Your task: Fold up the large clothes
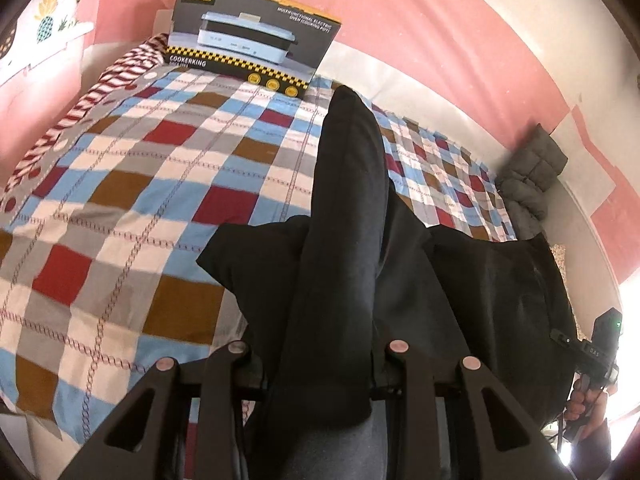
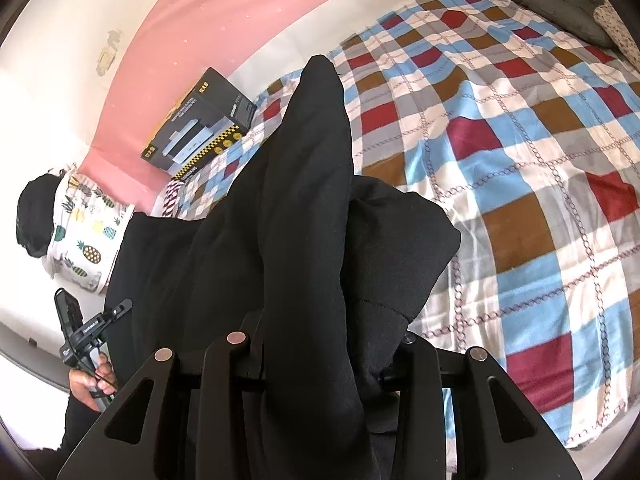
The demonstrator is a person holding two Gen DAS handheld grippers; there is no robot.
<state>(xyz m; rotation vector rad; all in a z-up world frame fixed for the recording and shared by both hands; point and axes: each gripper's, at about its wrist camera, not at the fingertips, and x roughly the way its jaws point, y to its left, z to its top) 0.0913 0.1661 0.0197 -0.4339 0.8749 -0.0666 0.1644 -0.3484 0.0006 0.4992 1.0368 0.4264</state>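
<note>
In my left wrist view, my left claw [image 1: 320,364] pinches the black garment [image 1: 348,208], held up over the checkered bed [image 1: 120,200]. In my right wrist view, my right claw [image 2: 320,356] pinches it too. I think loose cloth could slip out and bunch.

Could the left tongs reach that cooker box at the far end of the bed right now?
Probably not: the left tongs are shut on the black garment, and the cooker box sits well beyond them across the checkered bedspread.
</note>
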